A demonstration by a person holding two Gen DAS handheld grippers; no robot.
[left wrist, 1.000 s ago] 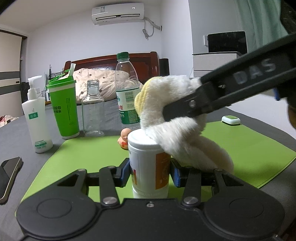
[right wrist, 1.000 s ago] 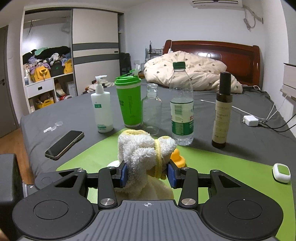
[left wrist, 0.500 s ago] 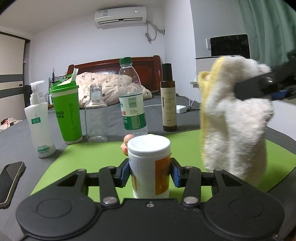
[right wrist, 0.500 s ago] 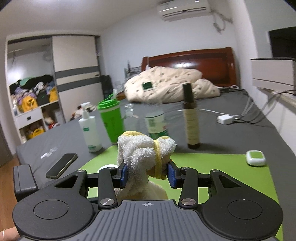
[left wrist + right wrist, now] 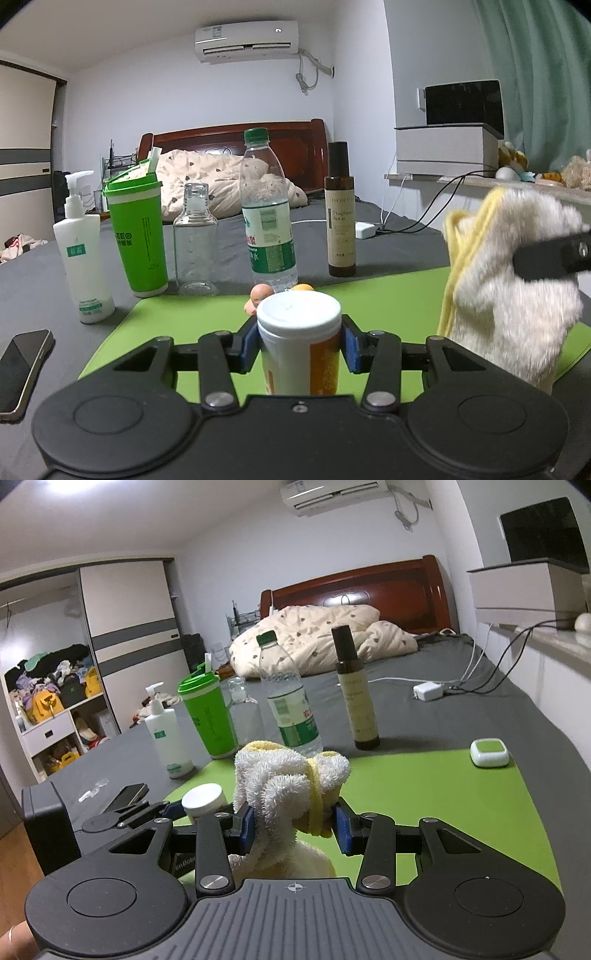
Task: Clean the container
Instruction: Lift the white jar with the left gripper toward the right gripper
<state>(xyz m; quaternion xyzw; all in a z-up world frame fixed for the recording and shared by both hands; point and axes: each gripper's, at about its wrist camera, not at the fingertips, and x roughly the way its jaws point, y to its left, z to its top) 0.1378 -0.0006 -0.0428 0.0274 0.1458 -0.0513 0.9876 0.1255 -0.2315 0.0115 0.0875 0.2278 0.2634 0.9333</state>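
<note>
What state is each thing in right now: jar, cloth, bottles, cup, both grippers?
Jar: upright, lid on, clamped in left gripper.
Cloth: bunched, clamped in right gripper, off the jar.
Water bottle: upright, capped.
Glass bottle: upright, no cap.
Green cup: upright, lid flap raised.
Pump bottle: upright.
Brown spray bottle: upright, capped.
Phone: flat, screen dark.

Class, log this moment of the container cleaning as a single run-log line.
left gripper: shut on white container | right gripper: shut on towel | towel: off container, to its right | surface: green mat
</note>
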